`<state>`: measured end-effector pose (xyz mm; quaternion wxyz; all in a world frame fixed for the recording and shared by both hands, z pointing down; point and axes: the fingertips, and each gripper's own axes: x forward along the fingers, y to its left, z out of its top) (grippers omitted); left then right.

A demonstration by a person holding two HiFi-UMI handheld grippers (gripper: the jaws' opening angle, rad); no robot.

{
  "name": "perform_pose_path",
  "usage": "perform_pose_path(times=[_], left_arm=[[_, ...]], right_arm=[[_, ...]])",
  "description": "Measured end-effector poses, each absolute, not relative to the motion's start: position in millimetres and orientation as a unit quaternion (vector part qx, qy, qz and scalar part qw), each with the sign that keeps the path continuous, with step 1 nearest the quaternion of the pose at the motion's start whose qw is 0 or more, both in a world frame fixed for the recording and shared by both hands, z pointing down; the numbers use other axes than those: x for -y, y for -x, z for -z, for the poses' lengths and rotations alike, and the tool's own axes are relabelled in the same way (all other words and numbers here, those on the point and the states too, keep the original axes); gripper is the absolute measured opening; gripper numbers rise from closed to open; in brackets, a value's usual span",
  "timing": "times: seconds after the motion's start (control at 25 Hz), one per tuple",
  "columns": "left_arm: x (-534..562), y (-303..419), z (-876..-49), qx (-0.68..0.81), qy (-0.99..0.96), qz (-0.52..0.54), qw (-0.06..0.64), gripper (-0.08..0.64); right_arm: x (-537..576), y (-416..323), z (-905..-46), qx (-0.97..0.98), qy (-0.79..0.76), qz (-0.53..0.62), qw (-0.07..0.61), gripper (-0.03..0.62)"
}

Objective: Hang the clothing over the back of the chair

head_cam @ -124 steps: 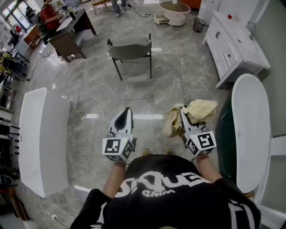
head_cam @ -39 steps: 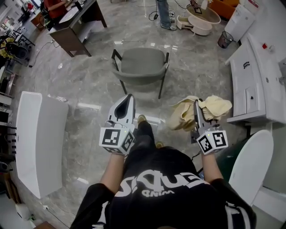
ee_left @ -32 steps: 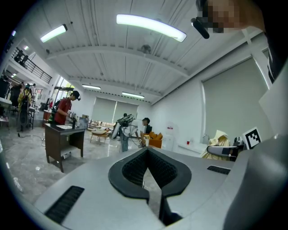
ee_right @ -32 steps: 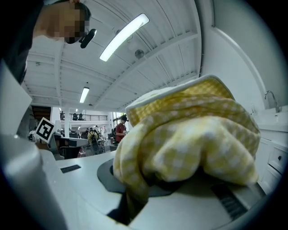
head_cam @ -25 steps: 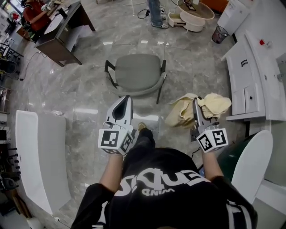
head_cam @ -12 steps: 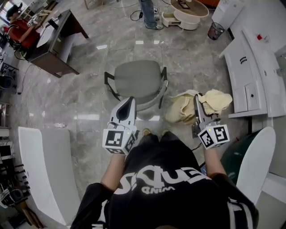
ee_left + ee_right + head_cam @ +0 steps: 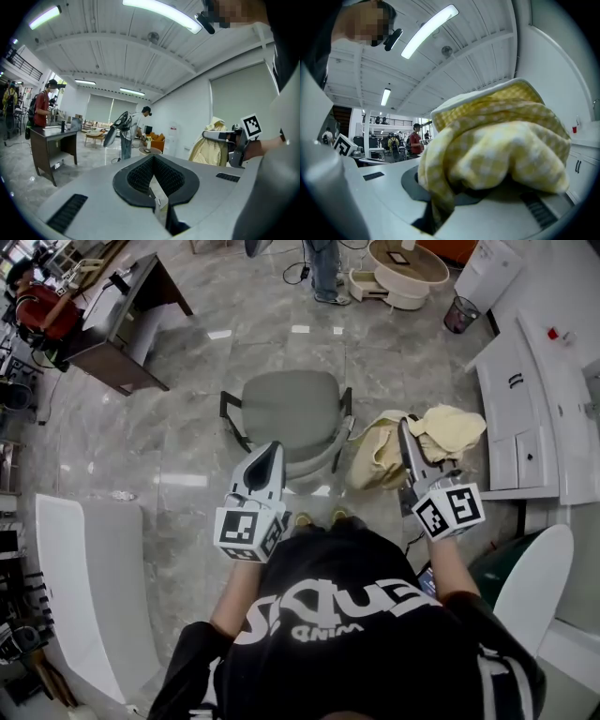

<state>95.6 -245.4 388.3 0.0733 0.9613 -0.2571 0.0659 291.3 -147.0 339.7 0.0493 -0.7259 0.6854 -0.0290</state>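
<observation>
**Yellow cloth in R grip, chair dead ahead**

R gripper [image 7: 404,430]: jaws clamped on the yellow checked clothing [image 7: 441,430], fabric bunched over both jaws and drooping in the air, just beside the right rear corner of the grey chair [image 7: 289,407]. L gripper [image 7: 269,454]: jaws together, nothing btwn them, tips level w/ the chair's back edge in the head view.

One grey chair [image 7: 286,409], one yellow garment [image 7: 441,427], two tongs [image 7: 270,450] [image 7: 404,426], one dark desk [image 7: 127,329], one bin [image 7: 455,315]
</observation>
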Motion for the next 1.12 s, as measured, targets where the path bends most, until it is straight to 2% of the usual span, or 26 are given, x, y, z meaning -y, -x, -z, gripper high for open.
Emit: perform_pose_path(times=[1.12], left_arm=[[270,-115,-397,0.243,-0.964,-0.067,0.083,0.014]], right_arm=[[265,-258,-177,-0.778,0.622,-0.053,0.071,0.051]])
